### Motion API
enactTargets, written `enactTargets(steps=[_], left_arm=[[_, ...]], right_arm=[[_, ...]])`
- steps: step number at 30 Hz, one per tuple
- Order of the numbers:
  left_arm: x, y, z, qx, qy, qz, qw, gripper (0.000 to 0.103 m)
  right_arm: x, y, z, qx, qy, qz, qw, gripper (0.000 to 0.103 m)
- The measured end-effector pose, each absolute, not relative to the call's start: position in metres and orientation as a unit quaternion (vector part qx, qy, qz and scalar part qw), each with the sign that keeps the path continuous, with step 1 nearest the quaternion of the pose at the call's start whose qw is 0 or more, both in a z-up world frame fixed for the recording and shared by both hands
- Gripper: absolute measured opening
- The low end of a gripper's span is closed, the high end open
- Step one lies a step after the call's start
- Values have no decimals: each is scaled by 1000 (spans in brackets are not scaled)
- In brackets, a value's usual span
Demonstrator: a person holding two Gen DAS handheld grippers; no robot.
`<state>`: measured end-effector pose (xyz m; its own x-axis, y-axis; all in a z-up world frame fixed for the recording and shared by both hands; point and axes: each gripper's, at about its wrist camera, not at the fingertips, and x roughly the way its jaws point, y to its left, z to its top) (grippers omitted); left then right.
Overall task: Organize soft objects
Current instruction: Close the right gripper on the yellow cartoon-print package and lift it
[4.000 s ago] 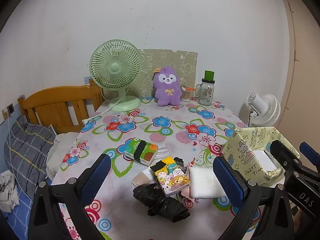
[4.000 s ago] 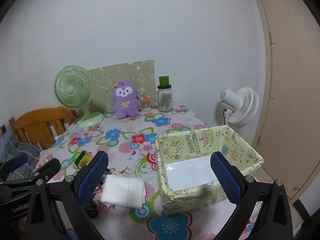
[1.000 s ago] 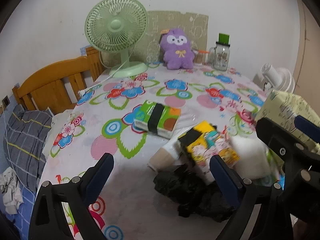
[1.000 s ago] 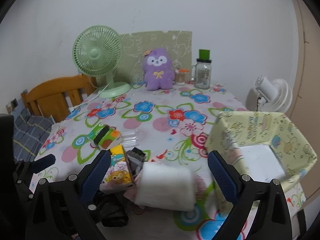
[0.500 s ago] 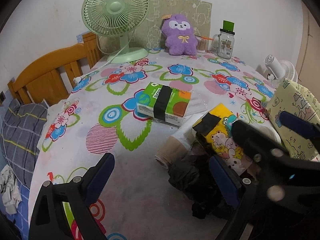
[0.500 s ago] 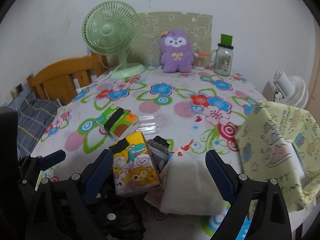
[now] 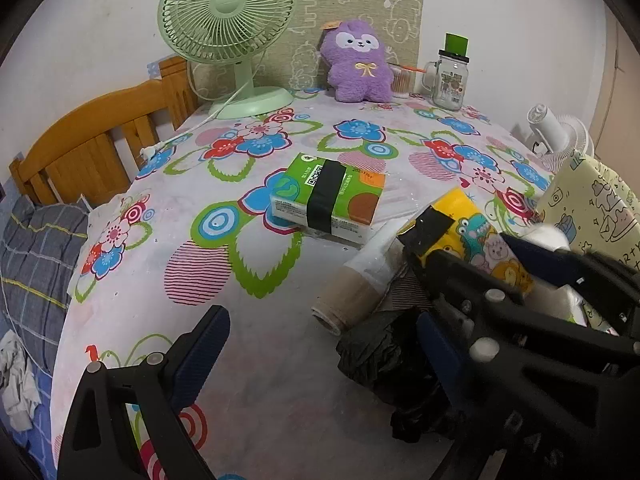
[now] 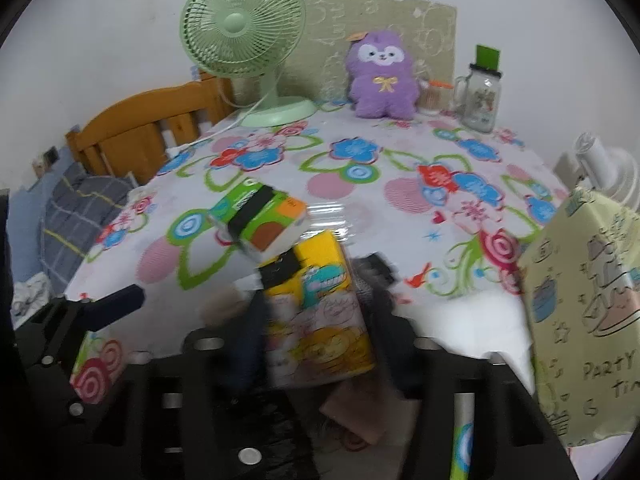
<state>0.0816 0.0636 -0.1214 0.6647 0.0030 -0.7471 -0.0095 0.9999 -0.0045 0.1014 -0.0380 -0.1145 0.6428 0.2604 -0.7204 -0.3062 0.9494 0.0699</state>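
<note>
The tablecloth (image 7: 280,380) looks like smooth, slightly glossy plastic. The tissue packs (image 7: 328,202) wear shiny film crossed by matt black tape. The toy (image 7: 360,68) is fuzzy plush, the bag (image 7: 380,356) crinkled glossy plastic, the jar (image 7: 450,80) clear glass, the headboard (image 7: 92,152) varnished wood, the fan (image 7: 228,12) matt plastic, the box (image 8: 588,300) printed paper.
</note>
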Motion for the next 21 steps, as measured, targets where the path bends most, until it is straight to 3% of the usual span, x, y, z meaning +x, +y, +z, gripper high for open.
enactTargets(steps=[7, 18, 21], left_arm=[[75, 62, -117, -5, 404, 2, 915, 95], [66, 45, -113, -1, 401, -20, 916, 96], [65, 37, -118, 3, 411, -26, 911, 91]], right_arm=[[94, -41, -109, -28, 379, 153, 912, 29], [80, -80, -88, -9, 344, 105, 933, 27], [79, -91, -87, -3, 345, 95, 934, 27]])
